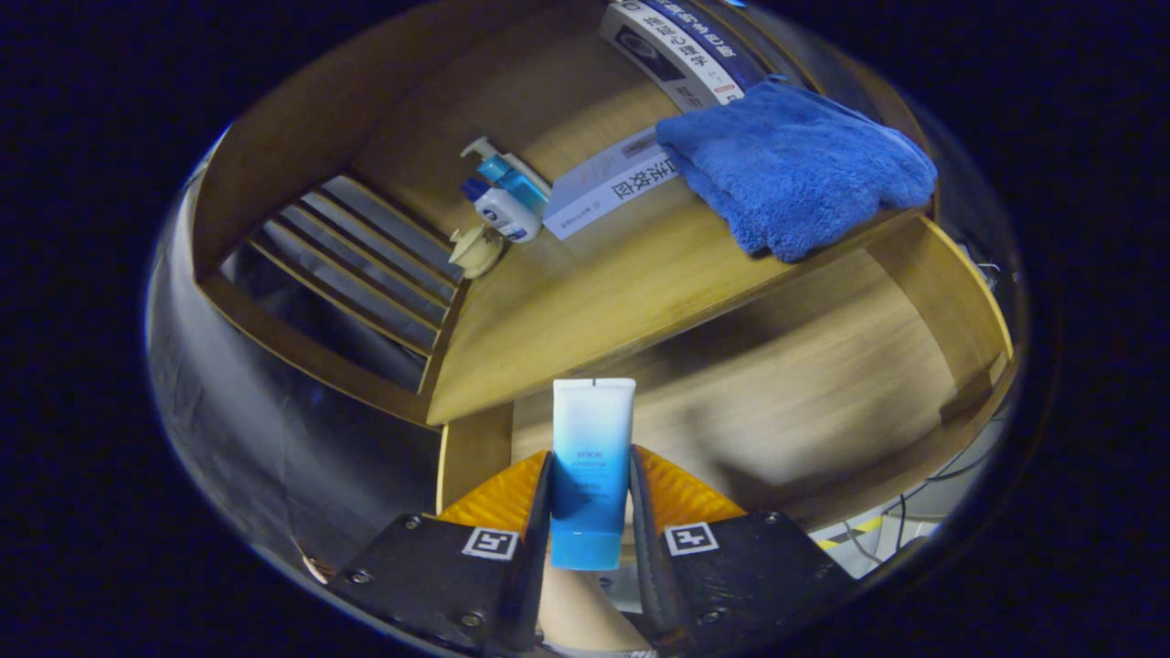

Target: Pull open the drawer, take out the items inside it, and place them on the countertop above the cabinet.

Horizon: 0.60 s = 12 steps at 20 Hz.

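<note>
A white-to-blue squeeze tube (pixel 590 466) stands between my fingers, and my gripper (pixel 590 489) is shut on it, both pads pressed to its sides. It hangs over the pulled-out wooden drawer (pixel 823 384), whose bare floor lies just beyond the fingers. Above the drawer runs the wooden countertop (pixel 594 292). On it lie a folded blue towel (pixel 795 169), a white and blue book (pixel 608 183), a small white bottle with a blue cap (pixel 503 212), a blue pump bottle (pixel 507 174) and a small cream-coloured object (pixel 475 249).
A slatted wooden rack (pixel 356 265) sits left of the countertop. More books (pixel 676 46) rest at the counter's far side behind the towel. Cables (pixel 905 521) lie on the floor to the right of the drawer. Black cloth hangs at the left.
</note>
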Available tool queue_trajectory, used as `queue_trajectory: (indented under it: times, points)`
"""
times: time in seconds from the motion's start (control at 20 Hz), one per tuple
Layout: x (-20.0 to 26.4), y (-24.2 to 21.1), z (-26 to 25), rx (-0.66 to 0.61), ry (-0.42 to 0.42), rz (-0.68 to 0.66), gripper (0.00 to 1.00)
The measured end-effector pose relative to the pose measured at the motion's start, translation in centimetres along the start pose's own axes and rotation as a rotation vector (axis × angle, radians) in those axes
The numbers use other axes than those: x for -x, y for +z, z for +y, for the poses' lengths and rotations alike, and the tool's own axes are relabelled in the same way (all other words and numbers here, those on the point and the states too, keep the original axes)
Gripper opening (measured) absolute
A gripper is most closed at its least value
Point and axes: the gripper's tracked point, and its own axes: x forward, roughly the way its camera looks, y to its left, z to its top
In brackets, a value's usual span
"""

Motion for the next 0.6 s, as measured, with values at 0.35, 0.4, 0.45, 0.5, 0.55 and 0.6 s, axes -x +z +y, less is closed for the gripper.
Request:
queue_trajectory:
  times: [0.35,0.4,0.45,0.5,0.55,0.6]
  points:
    - [2.0,0.3,0.6,0.027,-0.015,-0.056,0.44]
    - [2.1,0.9,0.7,0.041,-0.027,-0.085,0.44]
    - [2.3,1.3,0.6,0.071,-0.051,-0.106,0.43]
    - [2.5,1.9,0.5,0.103,-0.077,-0.125,0.44]
    - [2.6,2.5,0.7,0.126,-0.090,-0.137,0.44]
    - [2.4,3.1,1.2,0.140,-0.087,-0.148,0.44]
